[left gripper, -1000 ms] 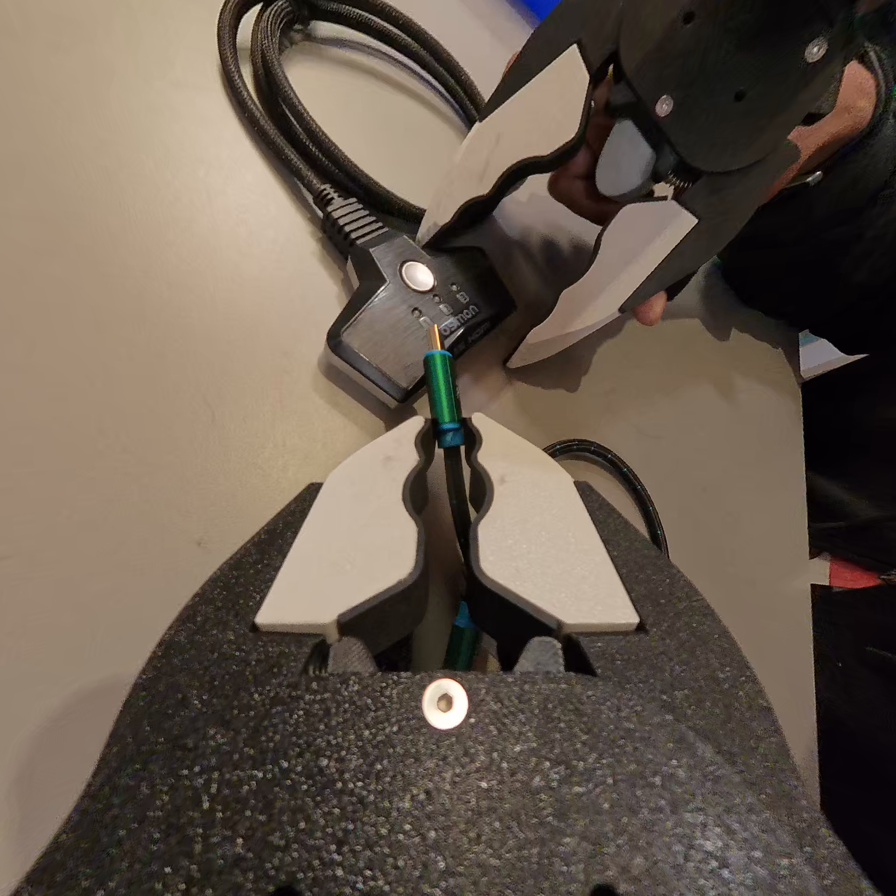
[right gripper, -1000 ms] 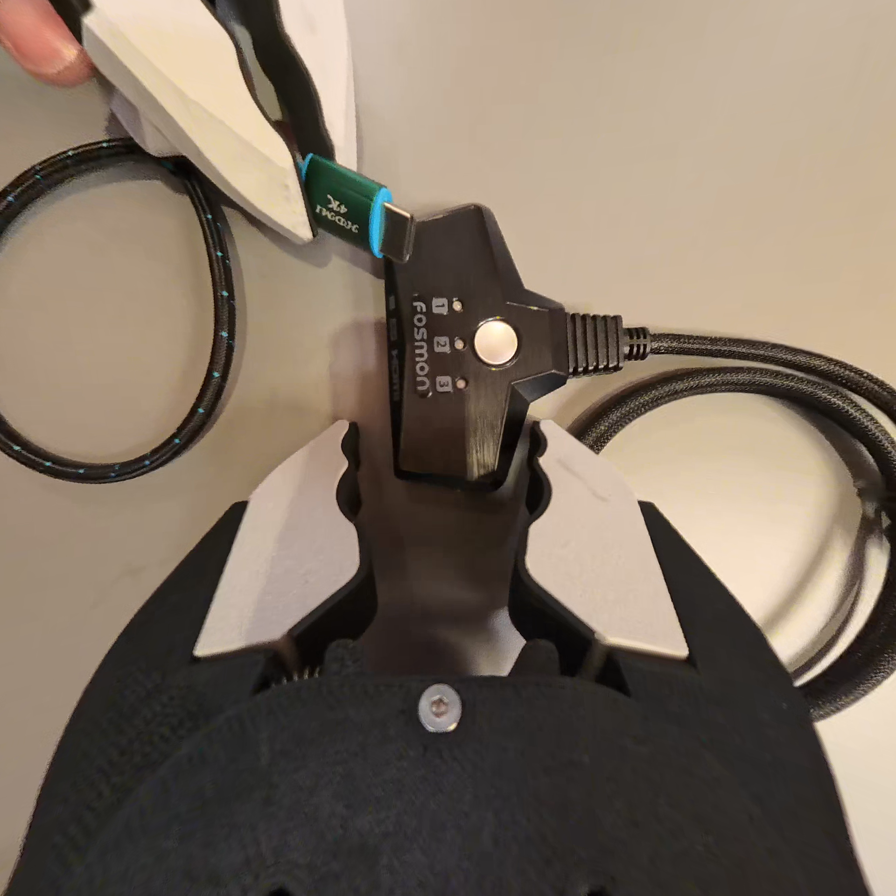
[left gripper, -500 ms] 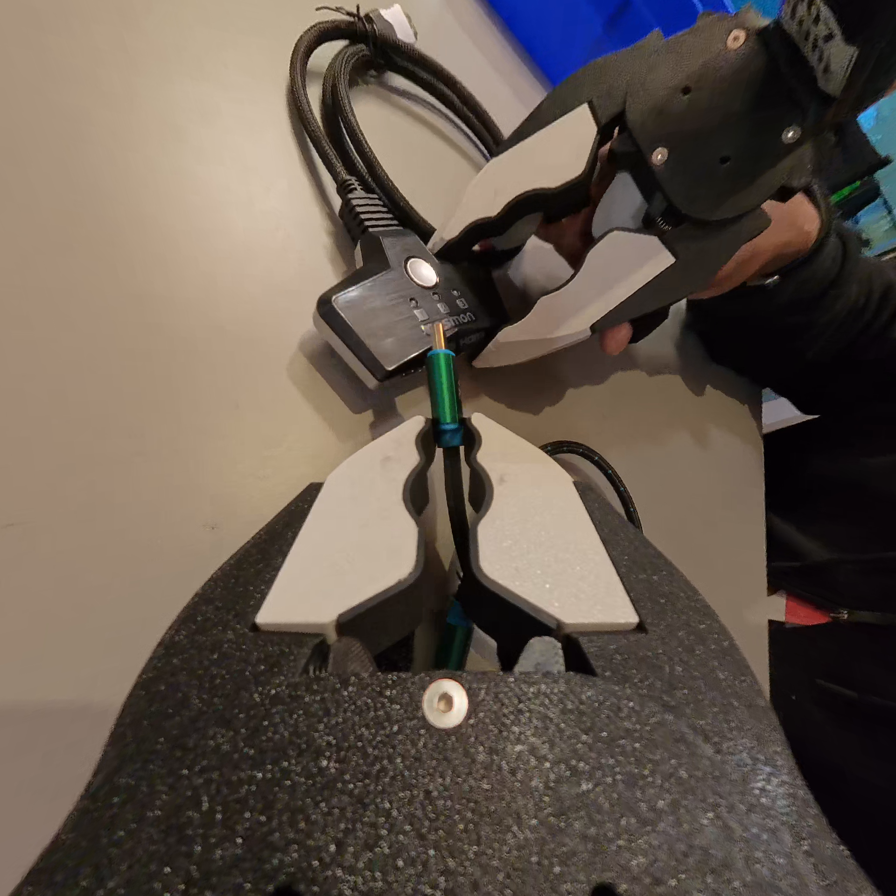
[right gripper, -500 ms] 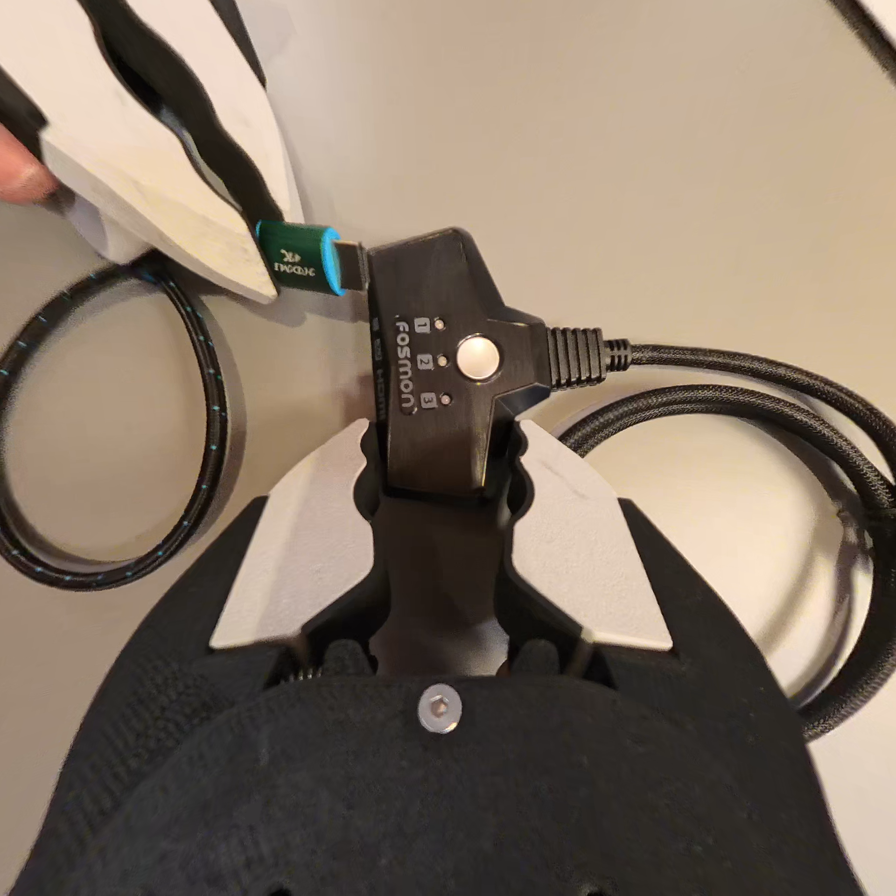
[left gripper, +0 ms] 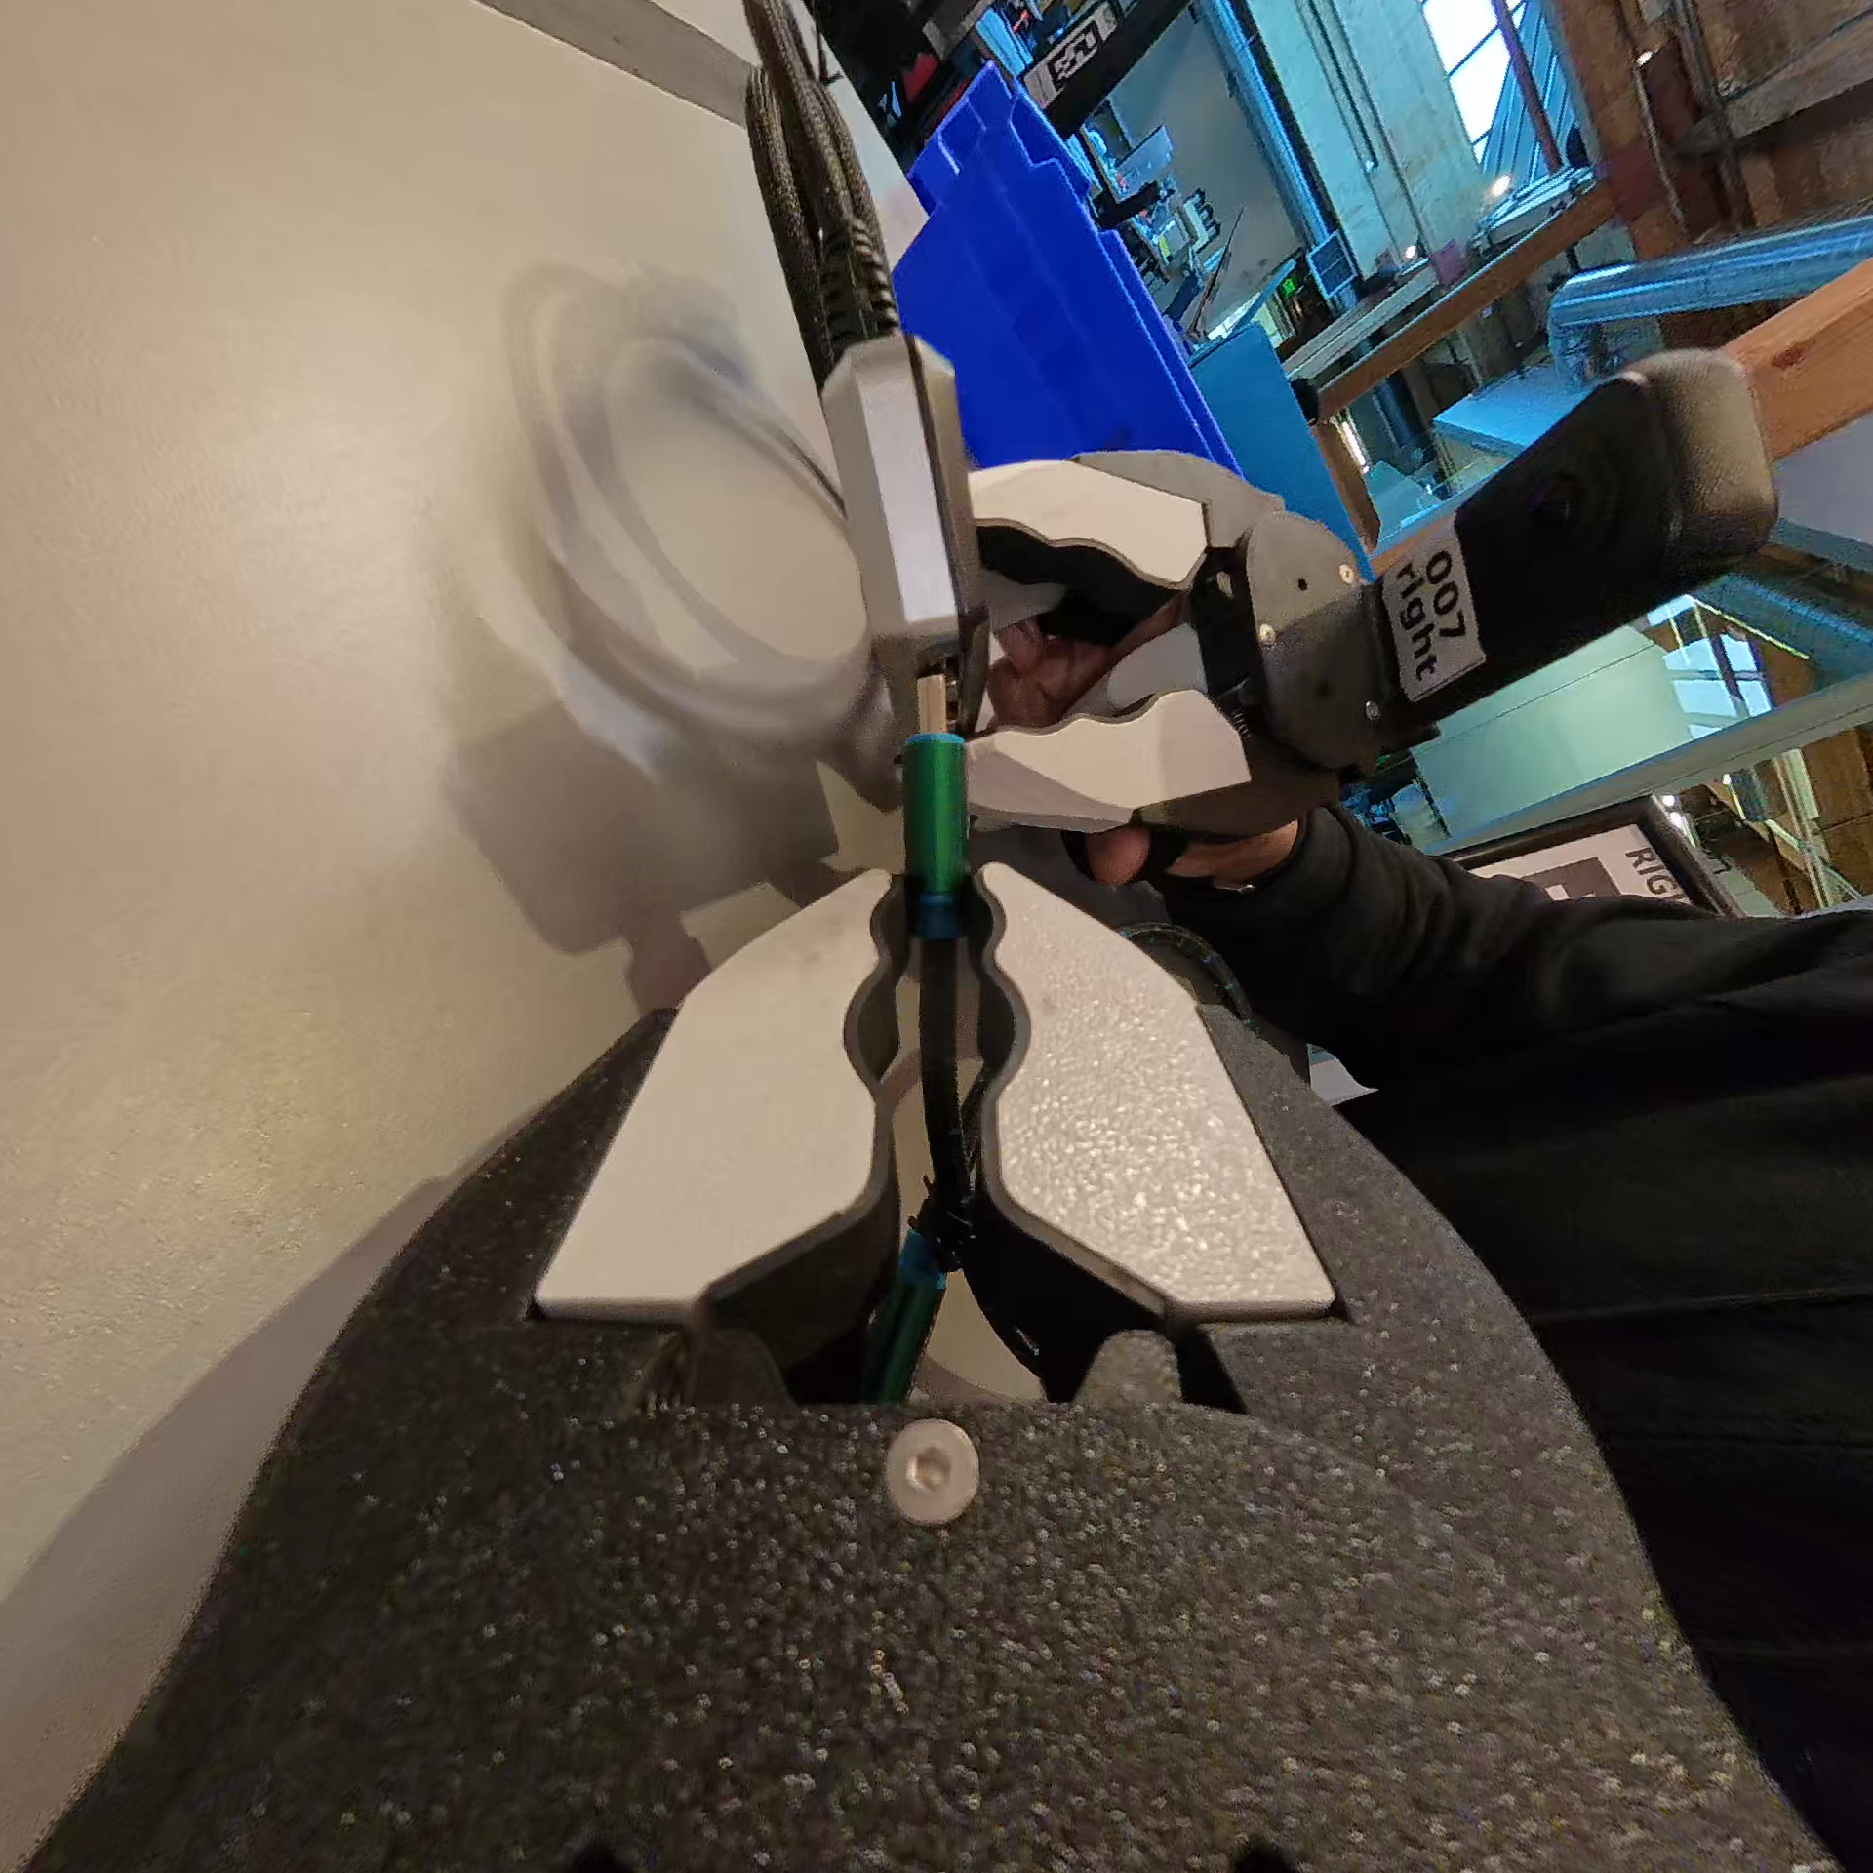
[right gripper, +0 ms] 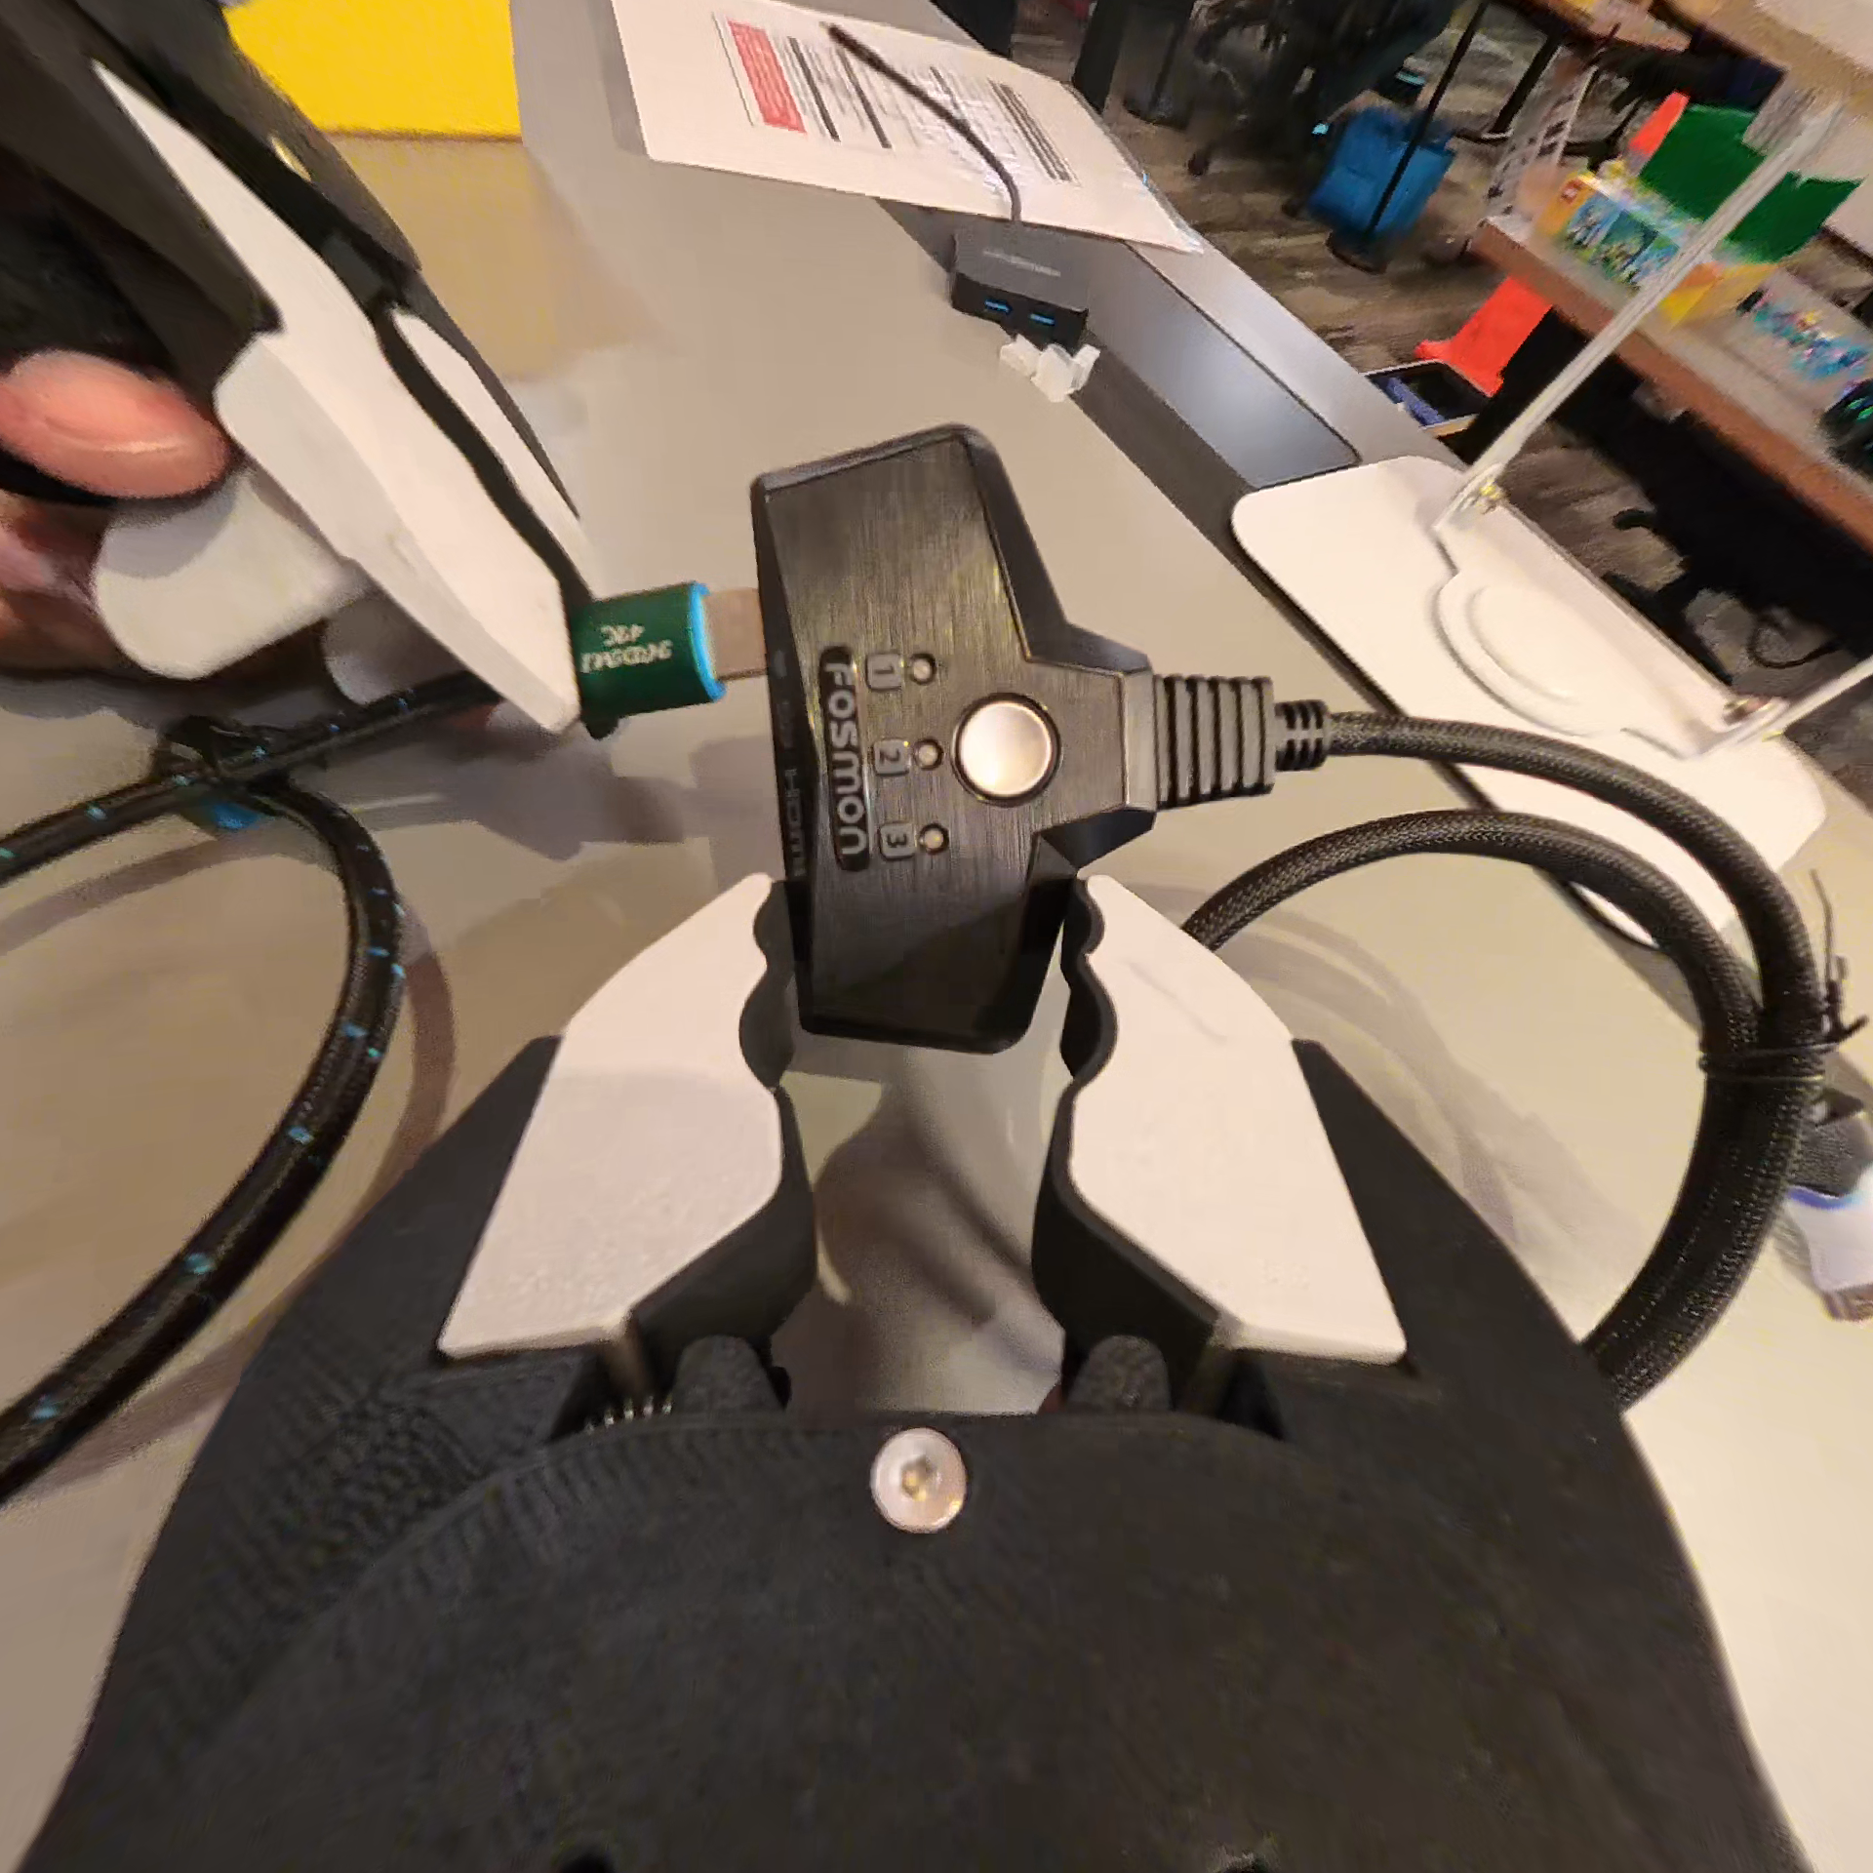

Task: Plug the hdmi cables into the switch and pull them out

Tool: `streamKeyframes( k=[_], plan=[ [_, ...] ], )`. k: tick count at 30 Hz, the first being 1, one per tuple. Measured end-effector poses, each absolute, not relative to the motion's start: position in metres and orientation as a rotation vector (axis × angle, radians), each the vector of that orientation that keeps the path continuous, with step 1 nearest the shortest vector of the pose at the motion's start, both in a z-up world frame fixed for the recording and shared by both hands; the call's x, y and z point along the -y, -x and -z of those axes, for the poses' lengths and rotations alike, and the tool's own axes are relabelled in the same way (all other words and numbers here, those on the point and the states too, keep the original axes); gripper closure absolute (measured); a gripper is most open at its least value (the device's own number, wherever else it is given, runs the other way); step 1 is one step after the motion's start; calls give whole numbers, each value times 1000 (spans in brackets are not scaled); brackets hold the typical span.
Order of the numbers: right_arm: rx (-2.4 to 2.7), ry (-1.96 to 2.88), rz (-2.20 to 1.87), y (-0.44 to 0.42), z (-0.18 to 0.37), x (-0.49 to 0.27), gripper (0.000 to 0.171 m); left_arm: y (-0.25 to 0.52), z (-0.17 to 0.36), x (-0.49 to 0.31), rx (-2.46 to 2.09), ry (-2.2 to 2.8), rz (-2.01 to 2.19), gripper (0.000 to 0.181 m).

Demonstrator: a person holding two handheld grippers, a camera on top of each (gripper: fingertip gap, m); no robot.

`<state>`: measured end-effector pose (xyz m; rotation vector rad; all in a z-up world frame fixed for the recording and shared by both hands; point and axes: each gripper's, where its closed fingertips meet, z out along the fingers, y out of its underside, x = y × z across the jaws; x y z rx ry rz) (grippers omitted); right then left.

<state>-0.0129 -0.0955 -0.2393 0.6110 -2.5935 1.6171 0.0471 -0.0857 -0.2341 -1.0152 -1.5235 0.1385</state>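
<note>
In the right wrist view, the left gripper [right gripper: 568, 649] comes in from the far left, held by a person's hand [right gripper: 91, 446]. Its jaws are closed tight on the green HDMI plug [right gripper: 649, 654], whose blue-ringed metal tip is just entering the left side of the switch [right gripper: 912, 730], at the port nearest the far end. Below the plug, its black braided cable with blue flecks [right gripper: 345, 1014] loops over the desk [right gripper: 628, 324] on the left.

The black switch sits in the middle, raised off the desk. The right gripper [right gripper: 922, 973] has its jaws partly open and clamped on the switch's near end, one finger on each side. The switch's top shows a round silver button [right gripper: 1006, 748] and three small indicator lights. Its thick black braided lead [right gripper: 1672, 912] leaves the right side and curves back near, to the right.

Far on the desk lie a printed sheet [right gripper: 912, 111] and a small dark hub [right gripper: 1014, 274]; a white stand base [right gripper: 1419, 568] is at the right.

In the left wrist view, the left gripper [left gripper: 938, 892] pinches the plug [left gripper: 934, 811] at its rear collar, pointing it at the switch [left gripper: 892, 507], seen edge-on in the right gripper [left gripper: 973, 628].
</note>
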Motion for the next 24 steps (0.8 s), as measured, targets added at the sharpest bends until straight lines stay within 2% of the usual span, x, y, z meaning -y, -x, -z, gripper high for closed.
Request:
streamKeyframes(
  k=[12,24],
  plan=[
    [2337,-714,-1394,27,244,95,119,-46,237,81,1574,1063,-169,171],
    [2442,-563,-1341,25,249,93,120,-41,240,84,1655,1125,-302,171]
  ],
)
